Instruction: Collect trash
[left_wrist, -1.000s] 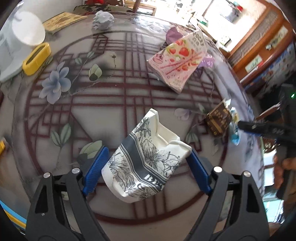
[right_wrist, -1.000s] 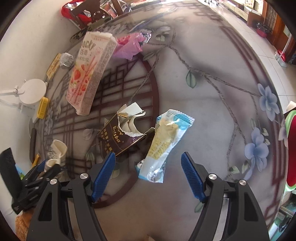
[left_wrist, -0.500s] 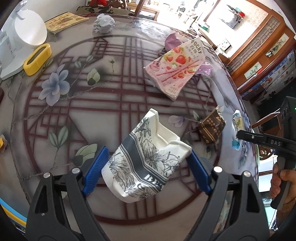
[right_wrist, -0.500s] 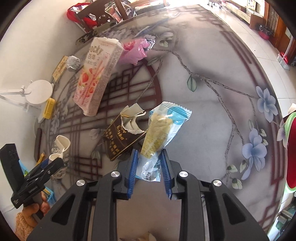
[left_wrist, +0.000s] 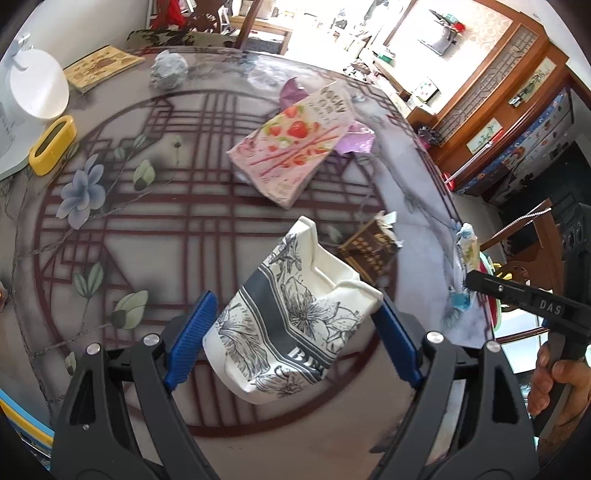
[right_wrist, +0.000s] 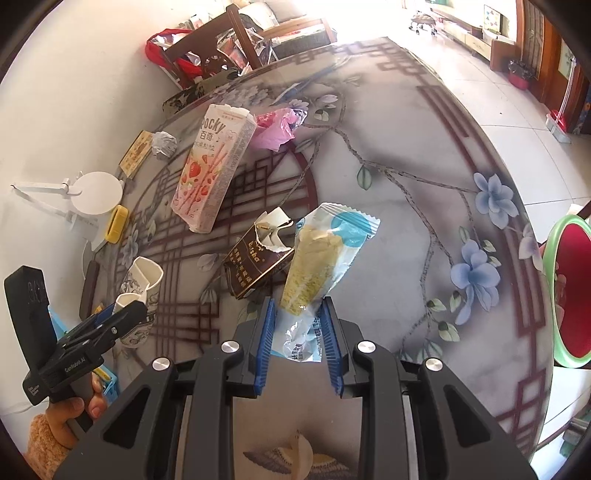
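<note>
A crushed paper cup (left_wrist: 291, 321) with a grey flower print hangs above the table, and my left gripper (left_wrist: 295, 306) is shut on it, a blue pad against each side. My right gripper (right_wrist: 298, 306) is shut on the lower end of a blue-and-white snack wrapper (right_wrist: 325, 251) with a yellow wafer inside, lifted off the glass. The right wrist view also shows the cup (right_wrist: 142, 273) in the left gripper (right_wrist: 125, 314) at the lower left. In the left wrist view the wrapper (left_wrist: 463, 254) dangles at the far right.
On the round patterned glass table (right_wrist: 388, 129) lie a pink Pocky box (right_wrist: 210, 173), a torn brown carton (right_wrist: 258, 262), a pink plastic wrapper (right_wrist: 275, 127) and a crumpled foil ball (left_wrist: 170, 70). A white stand (left_wrist: 37, 88) and a yellow holder (left_wrist: 51, 144) sit at the left edge. A red-and-green basin (right_wrist: 554, 295) stands beyond the right edge.
My right gripper closed on the snack wrapper and lifted it off the table. The left gripper rose a little with the cup still in it.
</note>
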